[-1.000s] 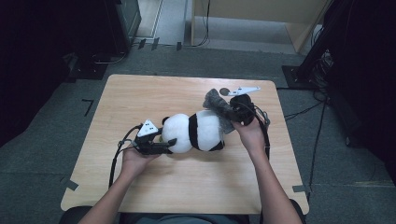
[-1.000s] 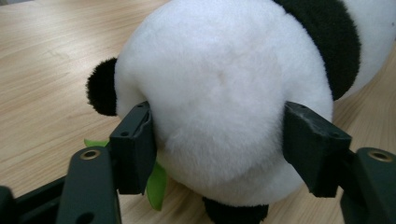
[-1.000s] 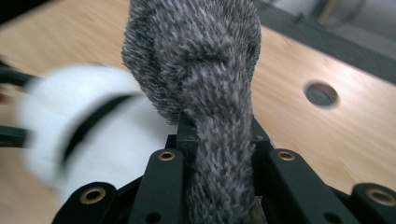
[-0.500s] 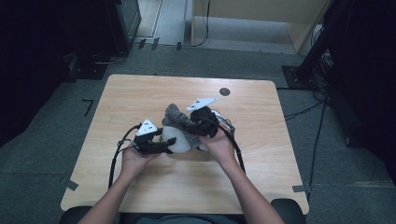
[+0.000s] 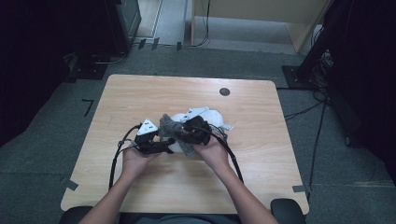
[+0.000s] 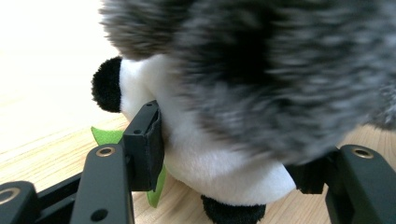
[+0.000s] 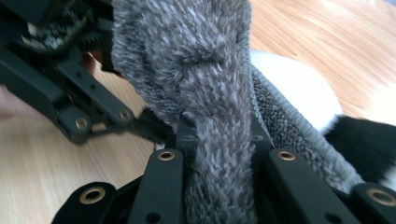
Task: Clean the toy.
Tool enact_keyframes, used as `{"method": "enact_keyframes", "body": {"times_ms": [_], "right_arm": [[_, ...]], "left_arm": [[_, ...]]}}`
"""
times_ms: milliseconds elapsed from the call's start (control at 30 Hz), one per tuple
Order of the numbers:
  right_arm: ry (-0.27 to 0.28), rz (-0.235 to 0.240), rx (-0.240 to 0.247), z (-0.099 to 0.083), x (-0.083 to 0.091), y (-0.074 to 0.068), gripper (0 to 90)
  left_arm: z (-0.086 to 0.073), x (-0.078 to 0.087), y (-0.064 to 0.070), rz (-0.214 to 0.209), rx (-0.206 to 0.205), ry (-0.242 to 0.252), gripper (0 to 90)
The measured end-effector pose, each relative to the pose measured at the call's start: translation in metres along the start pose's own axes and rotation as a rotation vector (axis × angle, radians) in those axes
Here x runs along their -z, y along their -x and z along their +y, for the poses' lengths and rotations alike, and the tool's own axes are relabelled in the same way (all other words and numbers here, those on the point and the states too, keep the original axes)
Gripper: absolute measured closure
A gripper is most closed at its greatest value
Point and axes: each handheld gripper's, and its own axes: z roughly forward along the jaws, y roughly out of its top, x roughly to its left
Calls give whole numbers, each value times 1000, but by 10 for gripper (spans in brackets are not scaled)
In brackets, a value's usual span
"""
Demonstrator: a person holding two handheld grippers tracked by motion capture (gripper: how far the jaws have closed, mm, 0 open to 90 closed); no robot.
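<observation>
Near the table's (image 5: 140,93) middle, the panda plush (image 6: 196,158) is clamped about its white body by the left gripper (image 5: 161,147), while the grey fuzzy cloth (image 7: 205,93), pinched tight in the right gripper (image 5: 187,135), is draped directly over the panda's upper side.

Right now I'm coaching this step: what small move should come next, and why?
Probably draw the grey furry cloth a little further over the toy panda. The right hand-held gripper pinches the cloth, the left hand-held gripper clamps the panda's white body, and white plush shows beyond the cloth.
</observation>
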Motion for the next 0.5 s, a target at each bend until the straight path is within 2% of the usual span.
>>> {"method": "enact_keyframes", "body": {"times_ms": [100, 200, 500], "right_arm": [[-9, -23, 9, -4, 8, 4, 749], [-6, -44, -4, -11, 18, 8, 747], [29, -111, -21, -35, 57, 21, 741]], "left_arm": [[0, 0, -1, -2, 2, 0, 397], [0, 0, -1, 1, 2, -1, 399], [1, -1, -1, -2, 9, 0, 402]]}}
